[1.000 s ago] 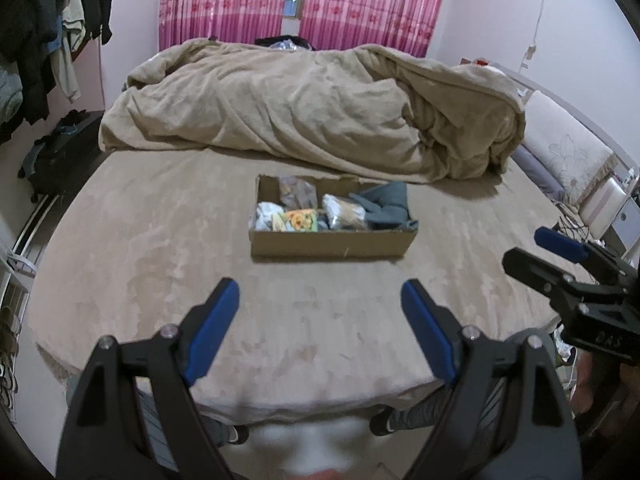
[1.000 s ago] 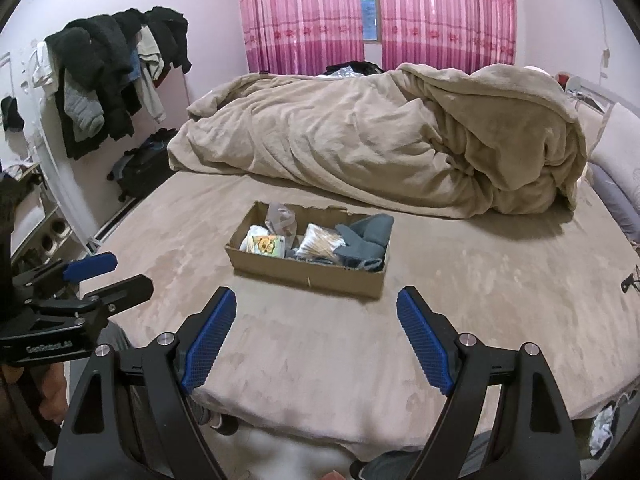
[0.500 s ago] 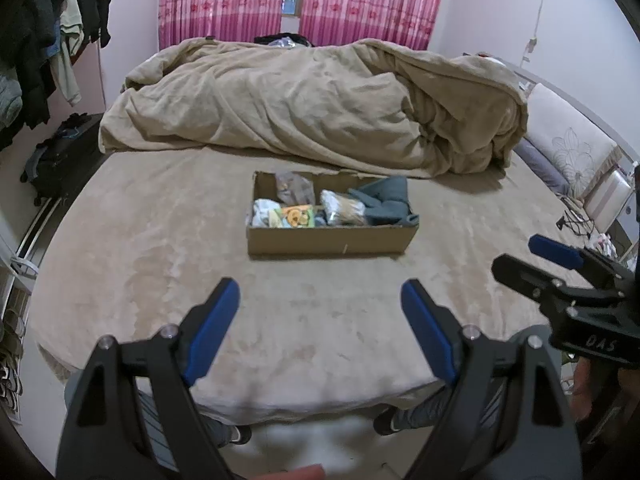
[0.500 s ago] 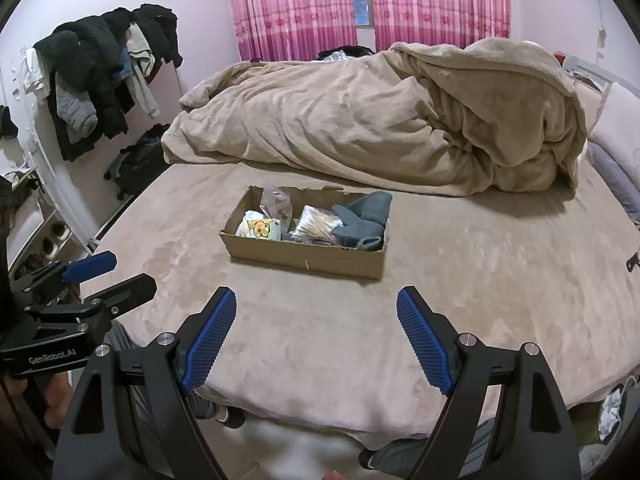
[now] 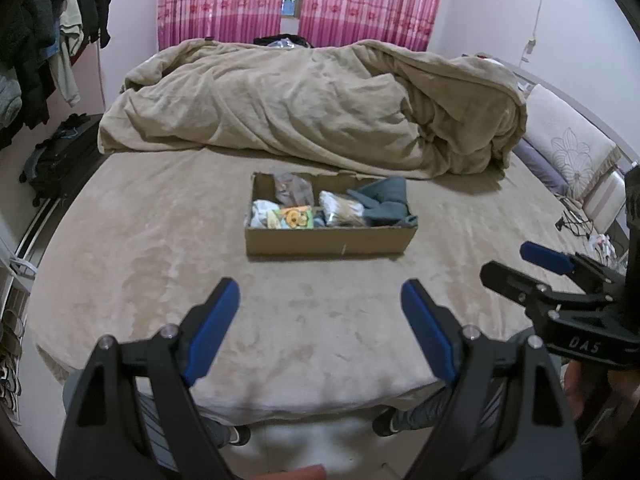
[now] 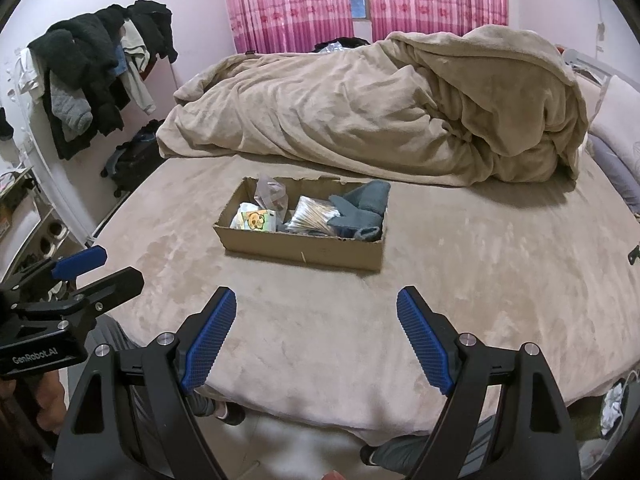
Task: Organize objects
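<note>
Left gripper [image 5: 320,312] and right gripper [image 6: 316,316] are both hanging wide open, gripping nothing, hovering over the near edge of the bed [image 5: 160,280]. At 12 o'clock the cardboard box [image 5: 328,240] is sitting well apart, holding a grey cloth [image 5: 384,200], a cotton-swab bag [image 6: 316,218], a cartoon packet [image 5: 296,216] and a clear bag [image 6: 272,194]. This is fitting either items gathered or awaiting sorting.

Rumpled tan duvet [image 5: 312,104] on the bed [image 5: 140,248], pink curtains [image 5: 360,0] behind
</note>
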The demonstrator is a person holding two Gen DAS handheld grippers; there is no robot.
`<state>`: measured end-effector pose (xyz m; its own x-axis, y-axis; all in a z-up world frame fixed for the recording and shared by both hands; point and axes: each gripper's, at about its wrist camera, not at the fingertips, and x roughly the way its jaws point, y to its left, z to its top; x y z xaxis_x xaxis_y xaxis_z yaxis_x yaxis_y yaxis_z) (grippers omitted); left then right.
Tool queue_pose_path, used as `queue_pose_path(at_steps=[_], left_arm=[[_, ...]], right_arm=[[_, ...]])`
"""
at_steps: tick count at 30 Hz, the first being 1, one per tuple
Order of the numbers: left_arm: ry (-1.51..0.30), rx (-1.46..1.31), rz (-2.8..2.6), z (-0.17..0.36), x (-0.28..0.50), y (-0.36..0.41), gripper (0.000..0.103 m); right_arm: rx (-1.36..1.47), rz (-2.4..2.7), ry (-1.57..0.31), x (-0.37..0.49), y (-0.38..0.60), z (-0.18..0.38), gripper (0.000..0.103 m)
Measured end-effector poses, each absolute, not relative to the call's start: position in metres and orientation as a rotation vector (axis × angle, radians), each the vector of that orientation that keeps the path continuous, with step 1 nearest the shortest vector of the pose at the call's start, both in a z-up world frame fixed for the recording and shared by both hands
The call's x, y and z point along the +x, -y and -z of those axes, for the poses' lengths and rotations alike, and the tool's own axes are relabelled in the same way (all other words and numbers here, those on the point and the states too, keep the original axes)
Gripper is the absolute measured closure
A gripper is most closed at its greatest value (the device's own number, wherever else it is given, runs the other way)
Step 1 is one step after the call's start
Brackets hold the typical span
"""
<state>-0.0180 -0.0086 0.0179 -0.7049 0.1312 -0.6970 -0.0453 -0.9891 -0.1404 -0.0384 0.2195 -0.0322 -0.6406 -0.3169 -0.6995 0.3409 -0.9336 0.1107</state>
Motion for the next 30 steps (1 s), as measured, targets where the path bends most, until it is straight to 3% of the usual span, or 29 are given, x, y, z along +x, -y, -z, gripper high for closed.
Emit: queue_pose_path(at_steps=[30], left_arm=[[0.154, -1.181, -2.814, -0.0141, -0.0216, 0.0086, 0.019]], right_arm=[[1.091, 2.559, -0.032, -0.0401, -0.2227, 0.0388, 0.018]])
